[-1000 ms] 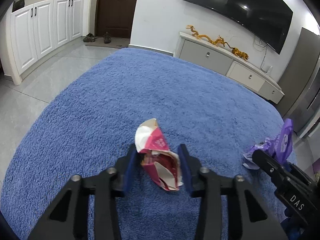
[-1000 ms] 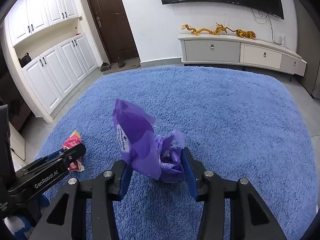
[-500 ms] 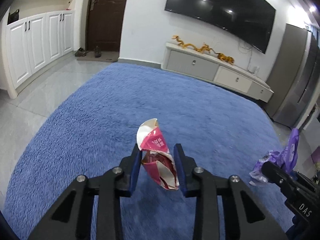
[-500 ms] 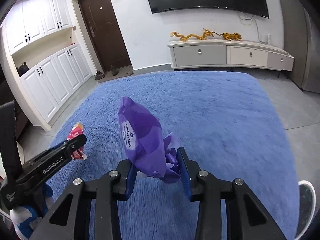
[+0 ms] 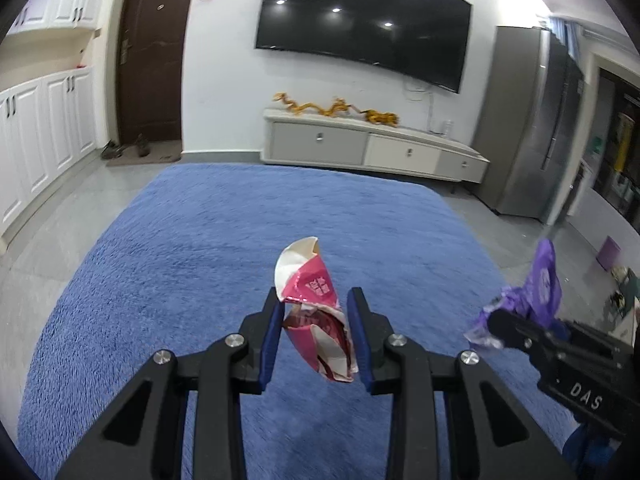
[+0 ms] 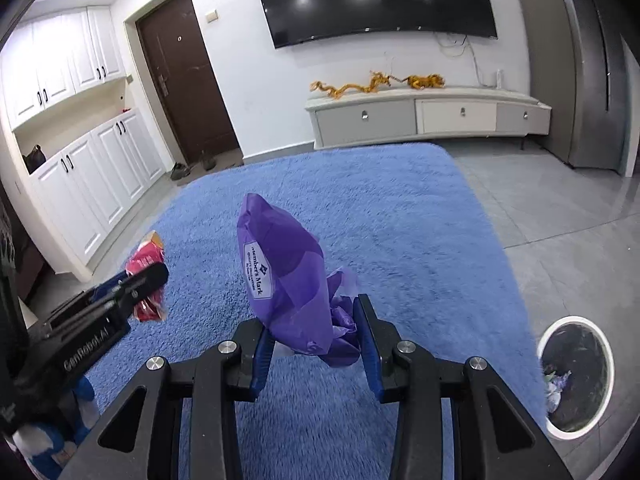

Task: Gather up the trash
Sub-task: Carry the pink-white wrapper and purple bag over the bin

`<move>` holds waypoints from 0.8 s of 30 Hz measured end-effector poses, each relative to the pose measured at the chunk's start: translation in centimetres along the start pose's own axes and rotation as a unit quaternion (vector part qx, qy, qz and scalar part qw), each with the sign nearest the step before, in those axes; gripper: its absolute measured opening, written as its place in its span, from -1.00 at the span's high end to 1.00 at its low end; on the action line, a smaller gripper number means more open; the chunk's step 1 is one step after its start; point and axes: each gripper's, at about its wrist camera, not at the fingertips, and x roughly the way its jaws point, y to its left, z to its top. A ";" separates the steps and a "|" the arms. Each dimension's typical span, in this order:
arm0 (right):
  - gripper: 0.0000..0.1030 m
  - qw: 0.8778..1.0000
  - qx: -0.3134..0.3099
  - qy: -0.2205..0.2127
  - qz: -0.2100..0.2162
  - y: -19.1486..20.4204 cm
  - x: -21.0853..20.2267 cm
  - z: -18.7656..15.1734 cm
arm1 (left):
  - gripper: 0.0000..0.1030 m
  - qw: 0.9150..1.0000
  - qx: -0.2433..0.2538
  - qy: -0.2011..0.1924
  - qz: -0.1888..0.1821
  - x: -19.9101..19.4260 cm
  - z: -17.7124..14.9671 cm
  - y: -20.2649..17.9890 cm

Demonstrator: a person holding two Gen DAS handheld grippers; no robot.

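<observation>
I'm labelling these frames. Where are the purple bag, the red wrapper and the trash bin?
purple bag (image 6: 286, 276), right wrist view, its bulging middle.
red wrapper (image 5: 310, 286), left wrist view, printed upper half.
trash bin (image 6: 602, 350), right wrist view, white rim.

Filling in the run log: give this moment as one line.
left hand-held gripper: shut on red wrapper | right hand-held gripper: shut on purple bag | bin: right of rug

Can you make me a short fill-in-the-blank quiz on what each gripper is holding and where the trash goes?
1. The left gripper is shut on a crumpled red and ____ wrapper.
2. The right gripper is shut on a ____ plastic bag.
3. The white-rimmed trash bin stands on the grey floor beside the ____ rug.

Missing words: white; purple; blue
</observation>
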 end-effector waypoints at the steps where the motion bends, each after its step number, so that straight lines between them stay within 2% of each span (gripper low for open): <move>1: 0.31 1.000 0.000 -0.004 -0.001 0.0 -0.4 0.0 | 0.41 1.000 0.005 -0.004 -0.004 -0.5 0.1 -0.4; 12: 0.31 0.998 0.007 -0.065 -0.025 -0.8 -6.3 -0.7 | 0.41 0.997 0.043 -0.056 -0.021 -6.4 0.5 -4.1; 19: 0.31 0.992 0.030 -0.107 -0.054 -3.3 -9.9 -1.2 | 0.41 0.994 0.076 -0.072 -0.029 -8.3 0.7 -7.6; 24: 0.31 0.987 0.053 -0.126 -0.083 -5.9 -11.4 -1.7 | 0.41 0.990 0.114 -0.071 -0.038 -8.3 0.7 -10.9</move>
